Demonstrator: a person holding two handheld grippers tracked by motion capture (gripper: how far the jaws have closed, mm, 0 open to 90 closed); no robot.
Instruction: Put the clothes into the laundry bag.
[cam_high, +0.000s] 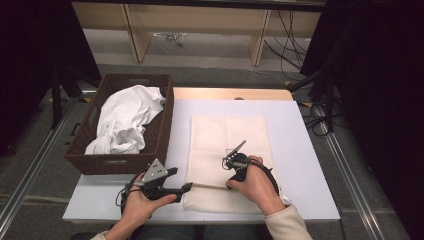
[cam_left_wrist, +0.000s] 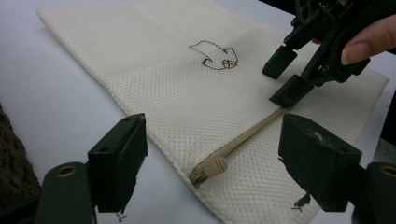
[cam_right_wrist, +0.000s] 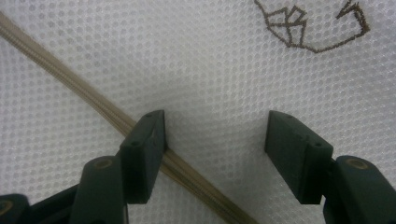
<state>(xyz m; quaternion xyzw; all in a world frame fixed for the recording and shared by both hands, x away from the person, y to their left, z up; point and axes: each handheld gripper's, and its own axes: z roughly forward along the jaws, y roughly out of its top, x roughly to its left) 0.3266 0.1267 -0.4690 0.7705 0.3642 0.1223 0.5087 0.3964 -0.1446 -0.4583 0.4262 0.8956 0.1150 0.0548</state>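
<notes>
**A:** Hovering over the mesh laundry bag (cam_high: 227, 150), was that the idea?

**B:** Yes. I had my right gripper (cam_right_wrist: 212, 135) pressed down on the cream netting with its jaws spread wide and nothing between them. The beige zipper (cam_right_wrist: 93, 107) ran on a slant under the one jaw, so I straddled the fabric just beside it.

**A:** And your other hand?

**B:** My left gripper (cam_left_wrist: 210, 154) was released too, jaws apart, hanging low at the near left corner of the bag. Straight ahead of it, between the two jaws, lay the zipper pull (cam_left_wrist: 210, 169), a small tan tab at the closed end of the track.

**A:** So which one was closer to that pull?

**B:** The left, clearly. The right sat farther along the zipper's line, well toward the middle. The track's long axis ran from the pull away toward the right gripper, parallel to the near hem, so I judged that any slide had to follow that line.

**A:** Where was the bag itself?

**B:** Flat on the white table (cam_high: 310, 165), a tall rectangle of dotted mesh with a little brown stitched emblem (cam_left_wrist: 215, 56) near the centre. Soft, thin stuff, likely to bunch up if not pinned.

**A:** And off to the side?

**B:** A dark wicker basket (cam_high: 165, 130) holding crumpled white cloth (cam_high: 125, 120), touching the table's left edge.
</notes>
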